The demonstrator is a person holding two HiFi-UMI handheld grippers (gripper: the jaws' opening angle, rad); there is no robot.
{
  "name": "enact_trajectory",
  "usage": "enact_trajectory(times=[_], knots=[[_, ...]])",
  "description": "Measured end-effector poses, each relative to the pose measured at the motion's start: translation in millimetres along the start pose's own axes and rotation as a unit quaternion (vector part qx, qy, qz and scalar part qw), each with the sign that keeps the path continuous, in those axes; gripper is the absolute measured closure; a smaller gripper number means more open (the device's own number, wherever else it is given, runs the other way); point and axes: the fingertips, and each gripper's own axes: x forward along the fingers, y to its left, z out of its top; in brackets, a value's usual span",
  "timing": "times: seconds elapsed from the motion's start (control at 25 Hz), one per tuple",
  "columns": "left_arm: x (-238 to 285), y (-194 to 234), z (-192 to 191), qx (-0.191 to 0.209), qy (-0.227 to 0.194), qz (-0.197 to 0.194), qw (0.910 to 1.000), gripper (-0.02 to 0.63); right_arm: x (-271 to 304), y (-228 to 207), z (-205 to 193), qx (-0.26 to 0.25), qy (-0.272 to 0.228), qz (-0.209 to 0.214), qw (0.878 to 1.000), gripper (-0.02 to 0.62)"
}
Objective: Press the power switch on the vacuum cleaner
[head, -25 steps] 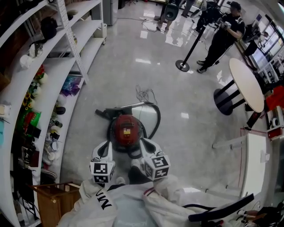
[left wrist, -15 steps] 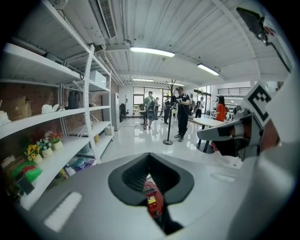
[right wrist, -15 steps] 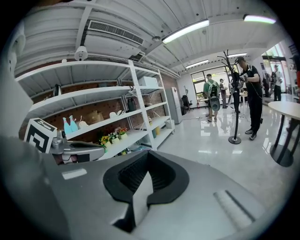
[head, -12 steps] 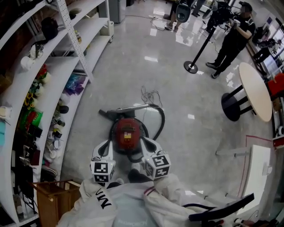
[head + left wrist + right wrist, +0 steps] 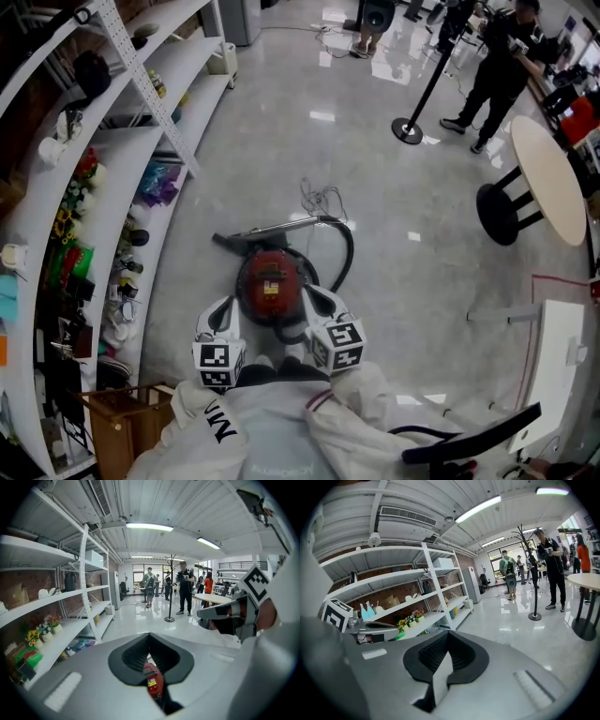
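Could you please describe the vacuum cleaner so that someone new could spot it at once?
Start at the long white shelves on the left and move right onto the glossy grey floor. The vacuum lies there by the lowest shelf. It is the only round red body on the floor, with a black hose curling round it.

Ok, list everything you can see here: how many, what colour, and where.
vacuum cleaner: one, red, on the floor ahead of the grippers
hose: one, black, right of the vacuum cleaner
shelves: one unit, white, along the left
round table: one, pale top, far right
stanchion: one, black, far floor
wooden box: one, brown, lower left
bystander: one, dark clothes, top right
left gripper: white, jaws together, empty
right gripper: white, jaws together, empty
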Motion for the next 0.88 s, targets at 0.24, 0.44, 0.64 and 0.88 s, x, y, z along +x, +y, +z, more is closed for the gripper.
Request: enact_trajectory(times=[0.24,0.44,0.64,0.88], knots=[[7.8,-2.6,2.5,0.001,0.005,-0.002,1.0,0.606,-0.9,-13.5,-3.3,0.009,0.004,-0.009,1.0,0.595],[13.0,-1.8,-13.4,-0.006,0.018,-0.007,0.9998,0.606,1.5,-14.5,-17.4,0.014,0.019,-0.013,1.0,0.595],[25.8,1.0,-30.3,-0.017,0.035,-0.013,0.9992,0.606,7.5,-21.5,-33.4,0.017,0.044,-0.024,0.999,0.595],[39.0,-4.0,-48.6,-0.023,0.051,-0.022,0.9982,0.606,9.6,-36.3,-61.0,0.035,0.075,-0.038,0.996,0.595]])
